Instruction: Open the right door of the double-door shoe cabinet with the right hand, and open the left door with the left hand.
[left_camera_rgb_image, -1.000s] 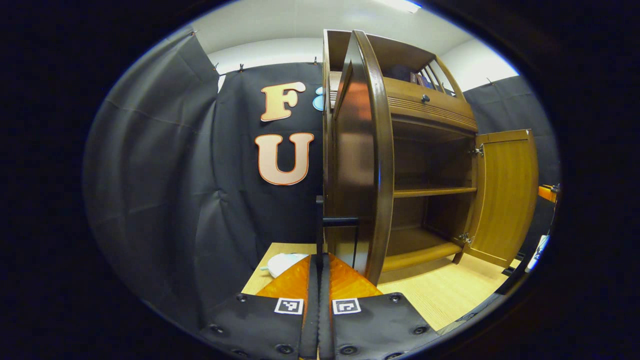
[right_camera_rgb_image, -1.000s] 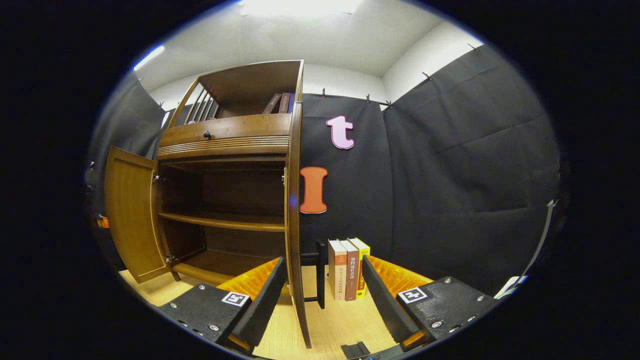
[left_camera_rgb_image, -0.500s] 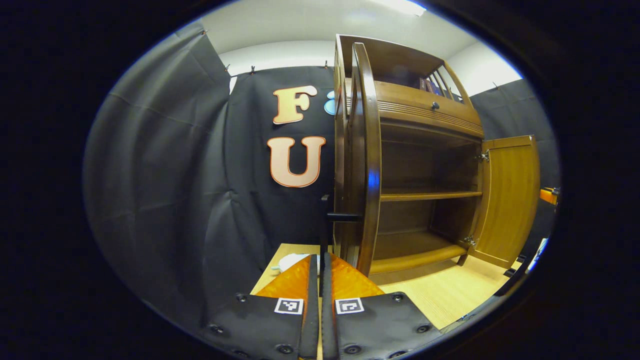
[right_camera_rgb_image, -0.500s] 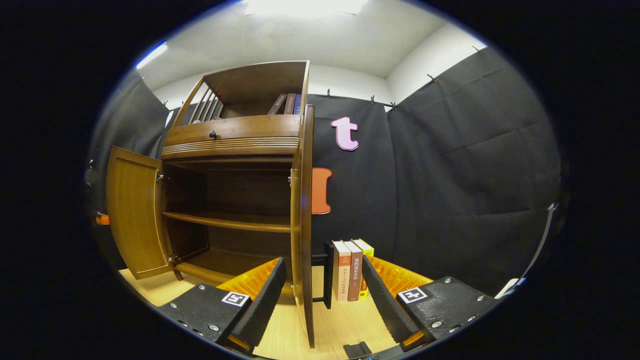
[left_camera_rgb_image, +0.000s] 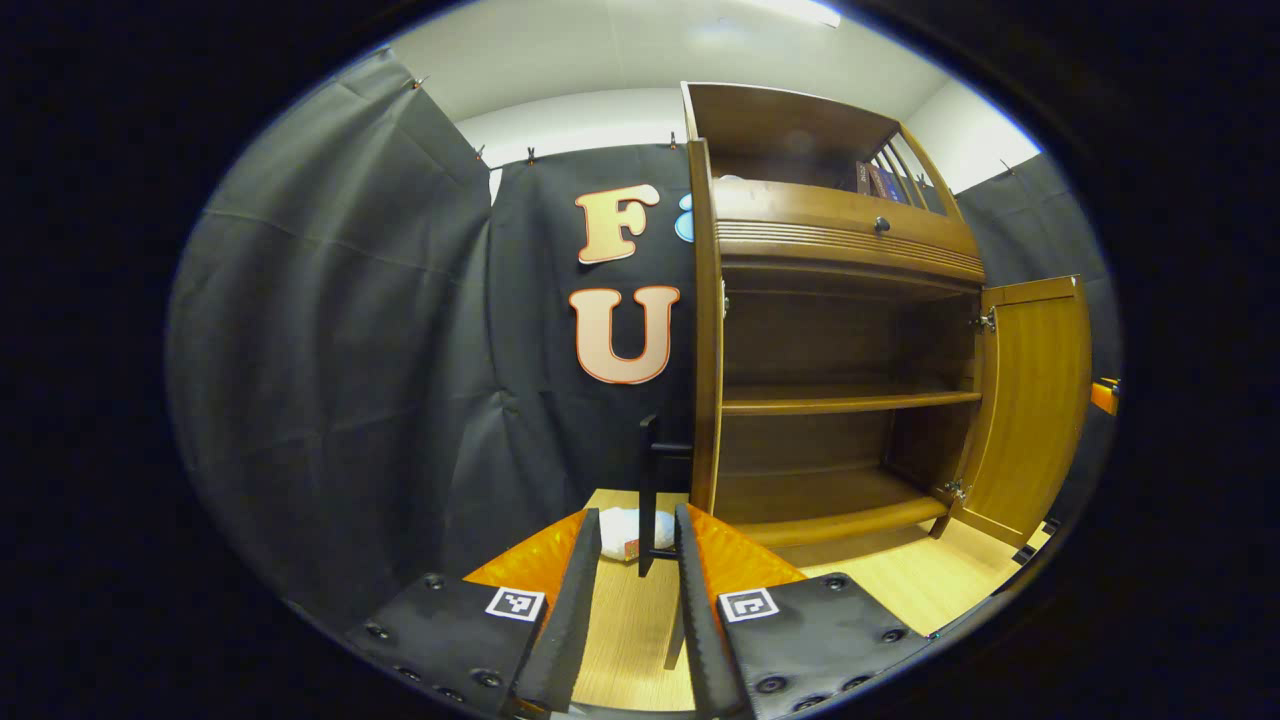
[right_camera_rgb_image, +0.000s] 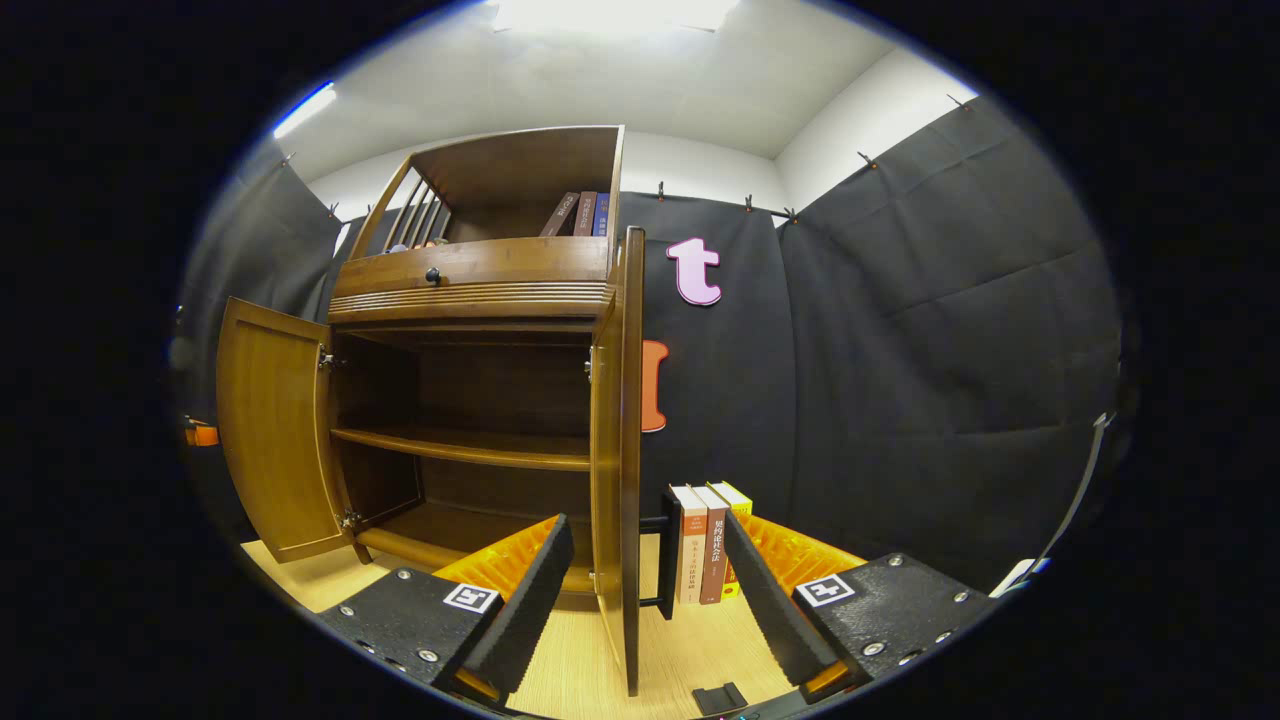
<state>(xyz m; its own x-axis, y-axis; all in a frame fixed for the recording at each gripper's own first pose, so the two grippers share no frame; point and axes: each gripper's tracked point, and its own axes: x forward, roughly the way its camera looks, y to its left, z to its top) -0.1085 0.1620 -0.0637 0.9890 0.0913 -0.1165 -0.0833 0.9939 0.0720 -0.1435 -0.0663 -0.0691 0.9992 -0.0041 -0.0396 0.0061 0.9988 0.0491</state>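
With both cabinet doors swung wide, the left claw (left_camera_rgb_image: 630, 555) and right claw (right_camera_rgb_image: 645, 565) gape, gripping nothing.

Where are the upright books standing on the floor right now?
In the right gripper view, the upright books stand on the wooden floor against the black cloth wall, just right of the right door's black handle.
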